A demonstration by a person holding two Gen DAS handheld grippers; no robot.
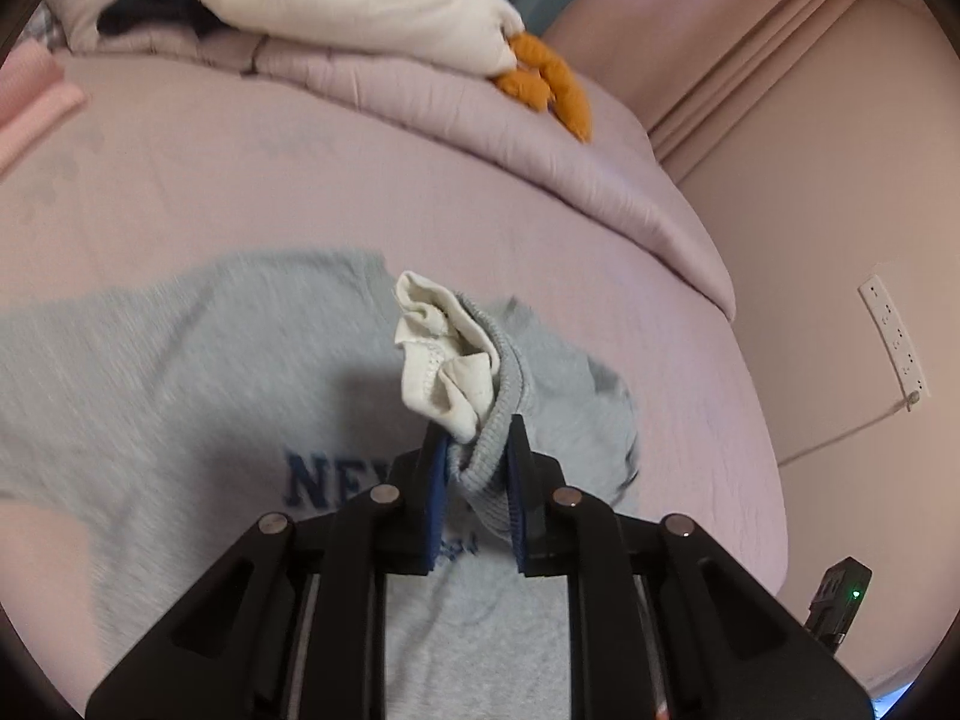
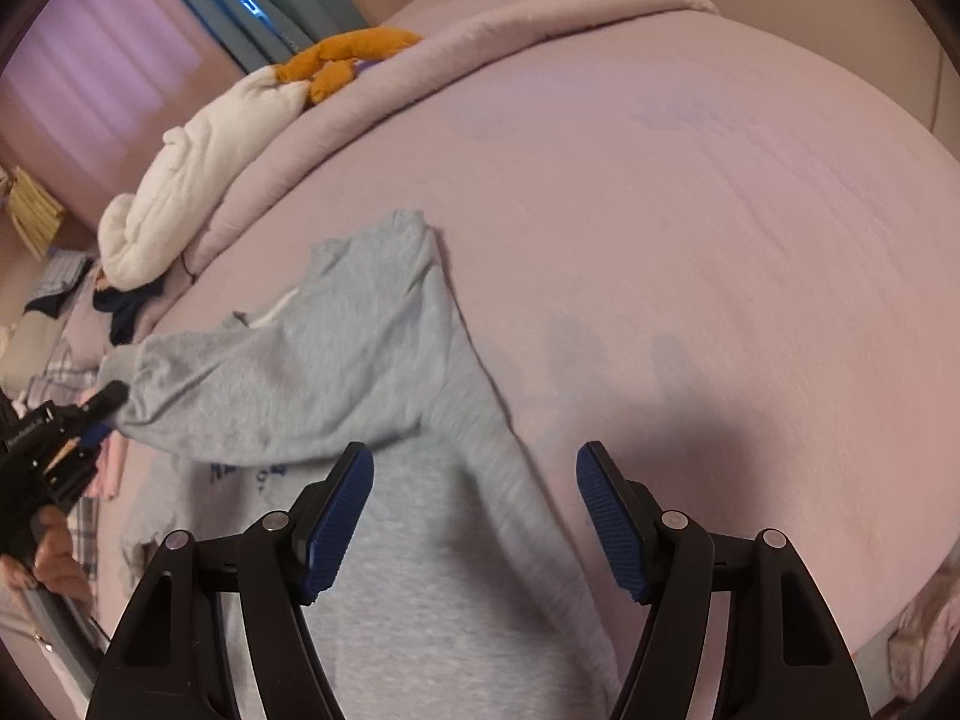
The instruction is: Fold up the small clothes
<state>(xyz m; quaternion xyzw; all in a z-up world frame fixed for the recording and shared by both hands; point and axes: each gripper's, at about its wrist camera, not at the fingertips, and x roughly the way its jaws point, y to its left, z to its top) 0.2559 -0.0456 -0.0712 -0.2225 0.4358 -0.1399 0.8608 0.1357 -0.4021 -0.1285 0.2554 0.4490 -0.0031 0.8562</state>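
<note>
A small grey sweatshirt (image 1: 180, 372) with dark blue letters lies on the pink bed sheet (image 1: 420, 192). My left gripper (image 1: 477, 450) is shut on the ribbed grey cuff (image 1: 486, 456) of one sleeve, whose white lining (image 1: 444, 354) sticks up past the fingers. In the right wrist view the sweatshirt (image 2: 372, 372) lies spread, with that sleeve pulled left across the body to the left gripper (image 2: 99, 414). My right gripper (image 2: 474, 516) is open and empty, above the sweatshirt's right side and the sheet.
A rolled pink duvet (image 1: 510, 120) lies along the far side of the bed. A white and orange plush toy (image 1: 372, 0) rests on it. Folded pink cloth (image 1: 30, 102) lies at the left. A wall with a socket strip (image 1: 894, 336) is at the right.
</note>
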